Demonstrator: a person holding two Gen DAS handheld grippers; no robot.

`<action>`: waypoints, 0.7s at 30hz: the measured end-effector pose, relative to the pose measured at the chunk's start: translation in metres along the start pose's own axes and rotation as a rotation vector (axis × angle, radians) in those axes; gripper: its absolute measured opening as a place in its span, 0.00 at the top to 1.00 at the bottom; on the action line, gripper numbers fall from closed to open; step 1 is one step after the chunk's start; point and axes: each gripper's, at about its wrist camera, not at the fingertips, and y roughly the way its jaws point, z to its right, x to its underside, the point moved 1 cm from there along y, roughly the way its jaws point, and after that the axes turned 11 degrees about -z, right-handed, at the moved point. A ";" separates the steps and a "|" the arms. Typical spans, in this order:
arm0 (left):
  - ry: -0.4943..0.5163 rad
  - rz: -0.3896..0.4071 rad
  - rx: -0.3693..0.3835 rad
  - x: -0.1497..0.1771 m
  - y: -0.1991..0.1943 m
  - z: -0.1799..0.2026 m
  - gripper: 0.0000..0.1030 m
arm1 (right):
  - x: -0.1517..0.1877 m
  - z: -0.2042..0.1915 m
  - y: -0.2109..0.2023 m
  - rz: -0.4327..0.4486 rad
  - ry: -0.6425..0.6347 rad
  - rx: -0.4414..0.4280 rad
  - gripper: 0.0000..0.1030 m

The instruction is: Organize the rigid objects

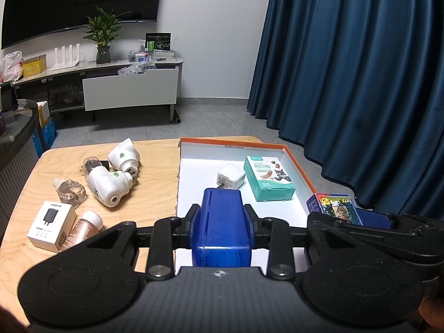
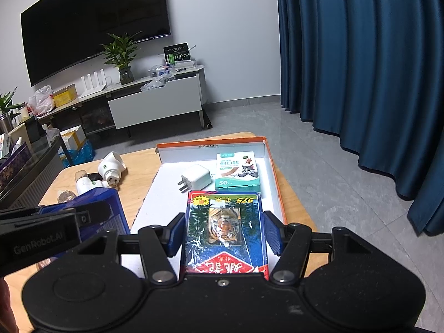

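Nearest to me, the left tongs are clamped on a blue plastic box, both pads pressed against its sides, holding it above the near end of the white tray with the orange rim. Just to their right, the right tongs grip a deck of playing cards with a tiger on the front; the blue pads sit close against its 2 long edges, and the deck hangs over the tray's near right part. Whether either item touches the tray floor I cannot tell.

Farther in, the tray already holds 2 things: a white charger plug lying on its side and, just beside it on the right, a green box of plasters marked 50.

On the wooden bench to the left of the tray, several things are left: a white charger carton with a brown bottle with a white cap touching it, a clear faceted bottle, and beyond these 2 white plug-in devices with green buttons lying close together.

By my reckoning the sorting is under halfway: 2 items placed, 2 in hand, and about 5 or 6 waiting.
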 end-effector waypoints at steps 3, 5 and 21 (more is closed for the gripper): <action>-0.001 -0.001 0.001 0.000 0.001 -0.001 0.67 | 0.001 -0.001 0.001 -0.001 -0.001 0.000 0.31; -0.003 -0.004 0.000 0.000 0.002 -0.001 0.67 | 0.001 0.000 0.001 -0.003 0.000 0.000 0.31; -0.003 -0.021 0.000 0.001 0.010 -0.003 0.67 | 0.001 0.000 0.003 -0.012 -0.001 0.002 0.31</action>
